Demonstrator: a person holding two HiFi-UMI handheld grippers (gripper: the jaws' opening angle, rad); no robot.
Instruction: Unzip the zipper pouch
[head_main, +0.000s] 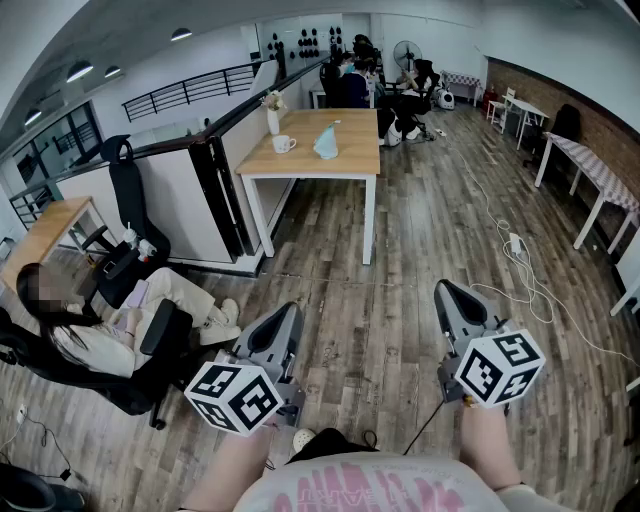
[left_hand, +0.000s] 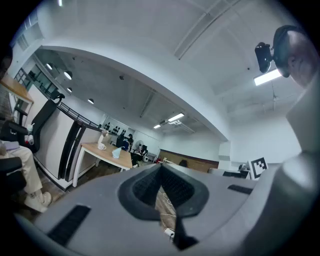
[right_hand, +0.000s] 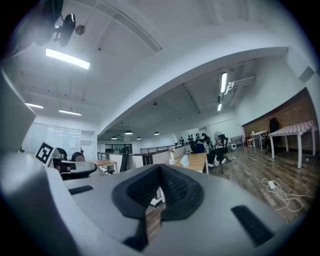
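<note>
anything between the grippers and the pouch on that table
Nothing visible does. The left gripper and right gripper, both shut and empty, are well back from the wooden table, with only plank floor between. The white mug sits left of the pale blue pouch, off the path.

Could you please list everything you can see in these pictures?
table: one, wood top, straight ahead
pouch: one, pale blue, on the table
mug: one, white, on the table, left of the pouch
vase: one, white, table's far left corner
person: one, pale clothes, seated at left
power strip: one, white, on the floor at right
left gripper: one, grey, shut, empty
right gripper: one, grey, shut, empty
</note>
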